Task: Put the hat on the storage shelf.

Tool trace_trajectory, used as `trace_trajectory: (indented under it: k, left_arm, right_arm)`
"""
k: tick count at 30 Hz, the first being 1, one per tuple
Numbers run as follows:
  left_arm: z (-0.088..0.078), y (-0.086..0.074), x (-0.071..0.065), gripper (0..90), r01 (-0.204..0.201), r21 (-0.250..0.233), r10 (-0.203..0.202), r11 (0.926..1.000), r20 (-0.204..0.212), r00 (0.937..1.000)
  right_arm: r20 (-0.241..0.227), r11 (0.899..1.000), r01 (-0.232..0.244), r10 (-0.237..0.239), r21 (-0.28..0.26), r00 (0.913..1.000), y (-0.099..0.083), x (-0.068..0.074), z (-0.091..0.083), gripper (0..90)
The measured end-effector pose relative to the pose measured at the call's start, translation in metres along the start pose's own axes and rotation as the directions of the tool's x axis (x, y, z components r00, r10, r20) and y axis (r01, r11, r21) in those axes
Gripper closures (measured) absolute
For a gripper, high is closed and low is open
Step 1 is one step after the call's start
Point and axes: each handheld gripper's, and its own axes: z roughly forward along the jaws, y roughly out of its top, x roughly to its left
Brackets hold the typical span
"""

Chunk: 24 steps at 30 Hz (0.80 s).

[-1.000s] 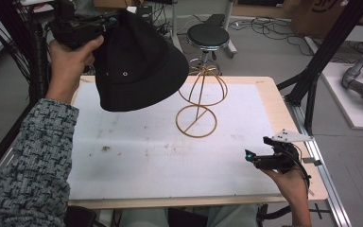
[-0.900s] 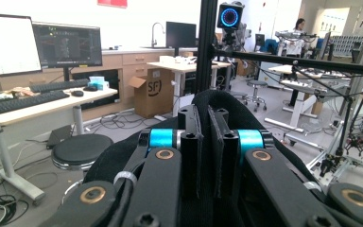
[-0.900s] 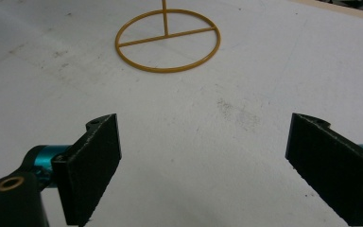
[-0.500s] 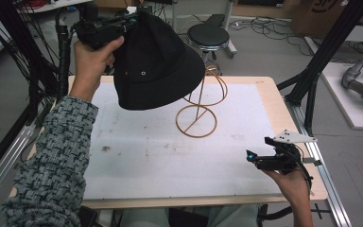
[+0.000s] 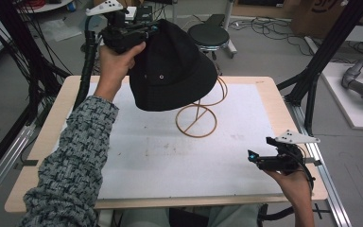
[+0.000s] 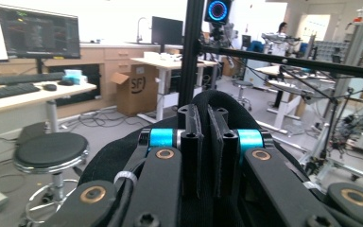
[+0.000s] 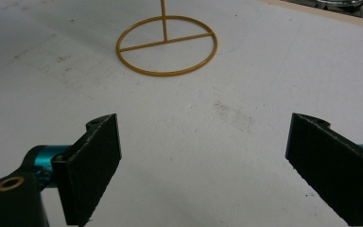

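Left gripper [image 5: 142, 35] fingers clamp black hat [image 5: 172, 66] brim; right gripper [image 5: 257, 160] fingers spread wide.

At the left of the high view, the left forearm wears a knitted sleeve [image 5: 73, 156] in a black-and-grey checked weave. The left gripper [image 6: 207, 137] is black, with brass-coloured pivot pins, blue anodised cylinders and a ribbed black cable [image 5: 86, 71]. The right gripper [image 7: 203, 165] has flat, rough black pads [image 7: 97, 163] and a grey three-cornered plate [image 5: 293, 137] on top.
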Motion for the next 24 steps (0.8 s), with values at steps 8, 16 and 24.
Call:
trace_trajectory:
  k: [8, 16, 24]
  left_arm:
    - [0.028, -0.017, -0.01, 84.4, 0.006, 0.035, -0.007, 0.9994, 0.037, 0.9993]
    - [0.046, -0.031, -0.016, 84.3, 0.004, 0.069, -0.008, 0.9976, 0.053, 0.9986]
    - [0.053, -0.039, -0.017, 84.2, 0.002, 0.103, -0.007, 0.9946, 0.054, 0.9985]
  right_arm:
    - [-0.006, 1.0, 0.0, 0.0, -0.001, 1.0, 0.0, 0.0, 0.0, 10.8]
    - [-0.014, 1.0, 0.002, -0.002, 0.006, 0.9999, 0.0, 0.002, 0.0, 10.8]
    - [-0.022, 1.0, -0.001, 0.001, 0.0, 0.9998, 0.001, 0.001, 0.001, 10.9]
